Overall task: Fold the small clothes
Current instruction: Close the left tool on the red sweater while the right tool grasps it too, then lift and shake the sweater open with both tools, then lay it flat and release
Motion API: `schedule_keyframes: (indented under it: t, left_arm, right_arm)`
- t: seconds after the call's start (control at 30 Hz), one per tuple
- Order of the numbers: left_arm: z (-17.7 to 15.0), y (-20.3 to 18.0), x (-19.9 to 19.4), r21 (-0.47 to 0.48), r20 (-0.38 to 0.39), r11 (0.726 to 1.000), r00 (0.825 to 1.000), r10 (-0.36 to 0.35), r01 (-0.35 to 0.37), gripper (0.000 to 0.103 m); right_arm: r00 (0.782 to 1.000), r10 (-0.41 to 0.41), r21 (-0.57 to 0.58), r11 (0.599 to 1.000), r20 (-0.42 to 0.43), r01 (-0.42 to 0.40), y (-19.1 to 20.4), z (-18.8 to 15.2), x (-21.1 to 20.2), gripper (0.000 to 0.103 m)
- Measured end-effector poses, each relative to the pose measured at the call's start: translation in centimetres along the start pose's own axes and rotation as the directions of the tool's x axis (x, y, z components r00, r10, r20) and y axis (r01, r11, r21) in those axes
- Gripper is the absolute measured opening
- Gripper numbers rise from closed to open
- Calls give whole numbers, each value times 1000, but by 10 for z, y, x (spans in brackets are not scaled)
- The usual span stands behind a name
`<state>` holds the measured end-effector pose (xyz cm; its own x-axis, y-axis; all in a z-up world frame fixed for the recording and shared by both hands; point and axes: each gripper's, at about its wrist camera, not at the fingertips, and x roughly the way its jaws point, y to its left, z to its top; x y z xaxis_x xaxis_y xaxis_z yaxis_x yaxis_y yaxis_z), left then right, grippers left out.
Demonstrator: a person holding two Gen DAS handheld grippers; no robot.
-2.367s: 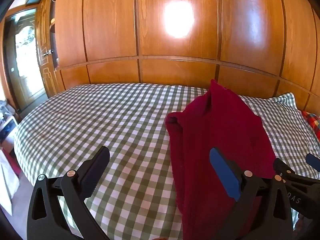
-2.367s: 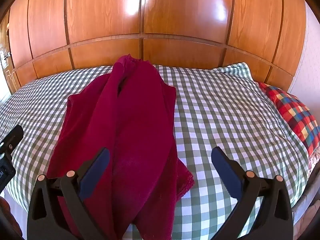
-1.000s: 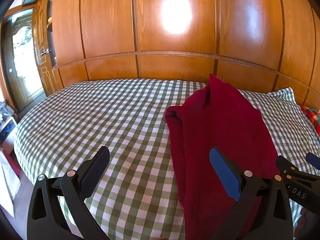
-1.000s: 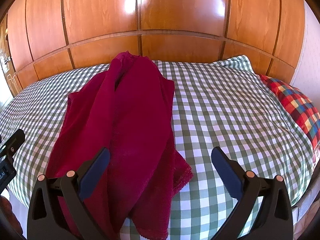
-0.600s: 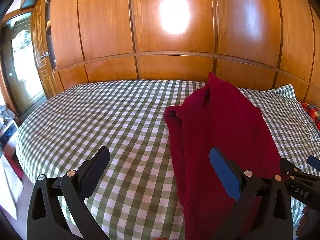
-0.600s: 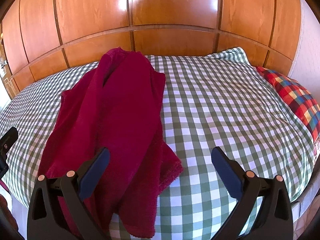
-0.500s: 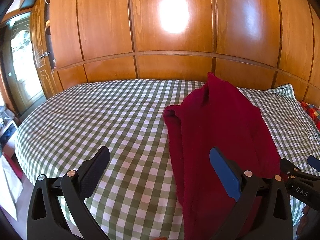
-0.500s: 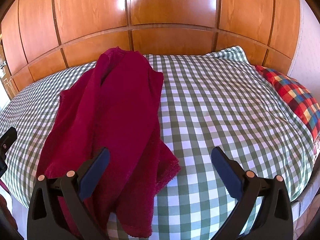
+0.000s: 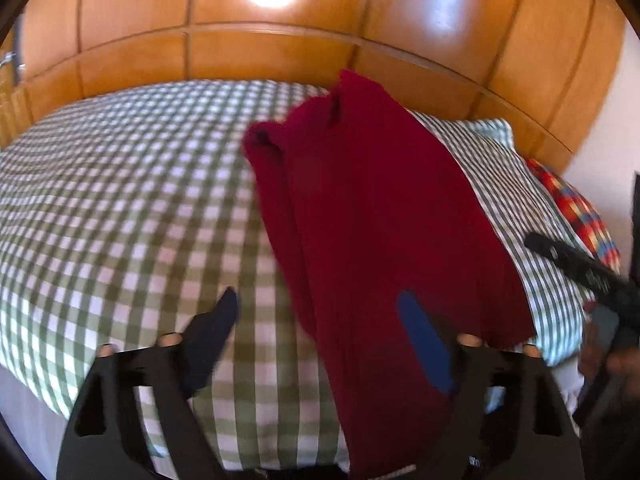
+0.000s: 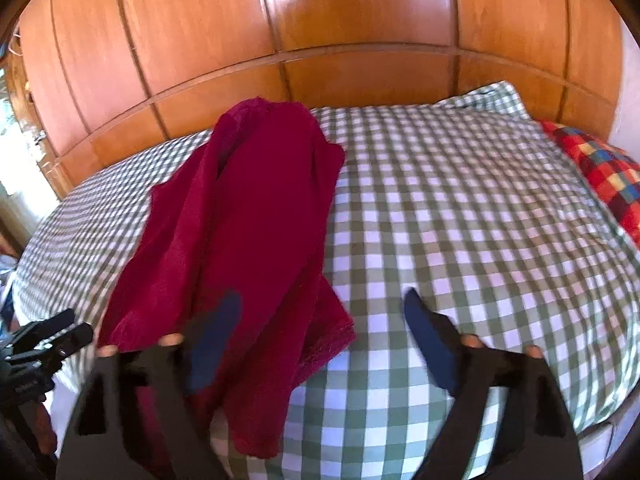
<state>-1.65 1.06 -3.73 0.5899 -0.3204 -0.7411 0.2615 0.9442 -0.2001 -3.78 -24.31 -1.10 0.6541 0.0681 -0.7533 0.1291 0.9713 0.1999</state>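
A dark red garment [image 9: 380, 220] lies lengthwise on the green-checked bed [image 9: 120, 200], bunched into long folds, with its near end hanging over the bed's front edge. My left gripper [image 9: 320, 320] hovers over the garment's near left edge; its jaws are closing, cloth lies between them, and the pads do not press on it. In the right wrist view the garment [image 10: 248, 220] runs from the headboard toward me. My right gripper [image 10: 322, 312] is over its near right corner, jaws closing with cloth between them and no grip. The pictures are motion-blurred.
A glossy wooden panelled wall [image 10: 360, 20] stands behind the bed [image 10: 460, 220]. A checked pillow [image 10: 492, 96] and a multicoloured plaid pillow [image 10: 600, 168] lie at the far right. Each gripper shows at the edge of the other's view.
Both grippers have tipped downward and come closer to the garment's near end. The jaws of both stand narrower than before. The garment lies as it did.
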Motion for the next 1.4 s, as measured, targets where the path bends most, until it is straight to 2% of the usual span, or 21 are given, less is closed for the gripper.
schedule_keyframes:
  t: [0.07, 0.13, 0.17, 0.27, 0.37, 0.4, 0.47, 0.5, 0.53, 0.67, 0.73, 0.83, 0.93, 1.03, 1.13, 1.23, 1.33, 1.4]
  left_arm:
    - [-8, -5, -4, 40, -10, 996, 997, -77, 78, 63]
    - [-15, -15, -7, 80, -42, 979, 981, -187, 190, 63]
    - [-17, -20, -8, 98, -54, 971, 975, -214, 219, 63]
    - [-26, -45, -7, 211, -94, 940, 962, -255, 269, 63]
    - [-38, -66, 9, 290, -167, 914, 955, -244, 284, 61]
    - [-40, -69, 15, 303, -181, 912, 956, -229, 276, 55]
    - [-43, -71, 28, 310, -216, 914, 956, -200, 261, 22]
    - [-44, -71, 31, 299, -222, 917, 954, -201, 263, 15]
    - [-43, -70, 33, 285, -224, 920, 952, -208, 268, 2]
    - [-41, -66, 28, 273, -203, 923, 954, -219, 270, 0]
    - [-43, -66, 20, 283, -171, 928, 965, -198, 241, 0]
    - [-32, -58, 5, 236, -120, 934, 962, -244, 267, 0]
    - [-16, -39, -12, 161, -55, 937, 951, -305, 310, 0]
    - [3, -12, -28, 78, 24, 950, 952, -305, 303, 0]
    - [27, 31, -46, -26, 120, 970, 964, -238, 243, 0]
    - [44, 63, -58, -98, 173, 982, 975, -142, 161, 0]
    - [62, 100, -68, -178, 211, 982, 977, -17, 56, 0]
    - [75, 128, -75, -245, 230, 969, 971, 65, -7, 0]
  right_arm:
    - [998, 58, -3, 998, -17, -58, 3, -1, 1, 61]
    - [996, 90, -30, 995, -21, -91, 11, -2, 0, 55]
    - [994, 104, -38, 994, -24, -104, 14, -2, 0, 54]
    - [983, 172, -38, 984, -71, -175, 23, 0, 10, 52]
    - [979, 170, -84, 980, -114, -180, 38, 0, 24, 52]
    - [979, 161, -101, 979, -128, -175, 41, -2, 28, 52]
    - [979, 138, -144, 977, -149, -160, 48, -5, 37, 46]
    - [979, 133, -152, 976, -153, -156, 49, -7, 38, 41]
    - [980, 123, -163, 975, -156, -149, 49, -8, 41, 35]
    - [982, 119, -162, 976, -148, -143, 43, -7, 40, 21]
    - [985, 116, -163, 977, -132, -137, 41, -7, 34, 6]
    - [982, 159, -135, 976, -105, -172, 35, 4, 18, 4]
    - [987, 147, -135, 979, -61, -154, 27, 14, 3, 3]
    - [988, 150, -72, 986, -29, -151, 6, 27, -8, 3]
    - [995, 103, -29, 994, 13, -103, -15, 39, -17, 3]
    - [998, 10, 4, 1000, 60, -11, -43, 56, -24, 3]
    - [992, -82, 52, 996, 97, 78, -75, 77, -28, 3]
    - [985, -137, 77, 989, 107, 129, -95, 89, -29, 3]
